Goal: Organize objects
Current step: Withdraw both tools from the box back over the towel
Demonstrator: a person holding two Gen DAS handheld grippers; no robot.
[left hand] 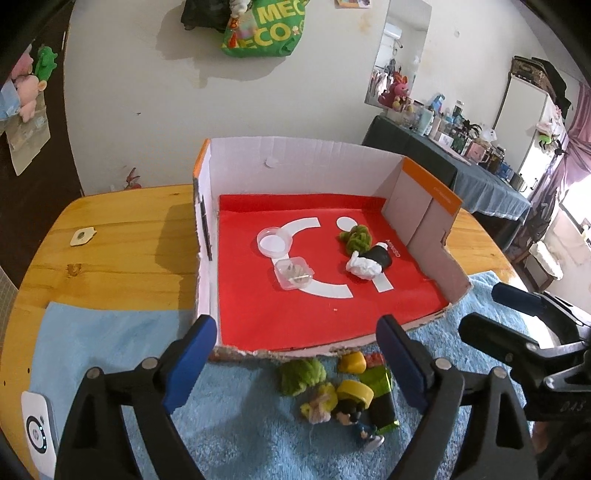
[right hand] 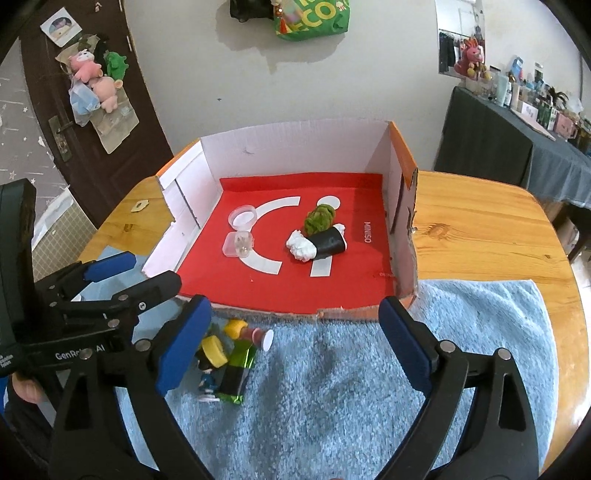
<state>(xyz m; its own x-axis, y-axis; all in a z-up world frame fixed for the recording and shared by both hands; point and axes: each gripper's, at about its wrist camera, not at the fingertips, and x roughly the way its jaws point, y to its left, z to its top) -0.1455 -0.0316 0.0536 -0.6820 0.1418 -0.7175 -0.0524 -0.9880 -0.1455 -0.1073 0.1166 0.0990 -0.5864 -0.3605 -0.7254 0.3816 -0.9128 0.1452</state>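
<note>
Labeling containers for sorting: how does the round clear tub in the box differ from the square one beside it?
The round tub looks empty, white base showing; the square tub holds small items I cannot identify. The round tub sits farther back; the square tub is nearer. Both are clear plastic, on the red liner.

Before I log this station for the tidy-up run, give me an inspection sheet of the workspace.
Surface: wooden table with a blue towel at the near side.
Job's things: open cardboard box with red liner, holding a round clear dish, square clear case, green fuzzy ball and black-and-white roll; loose toy pile on the towel.
Clutter: white device at the near left edge; small tag on the wood.
Grippers: left gripper and right gripper both open, holding nothing.
Cables: nothing seen.
Surroundings: green bag on the wall; crowded side table.
</note>
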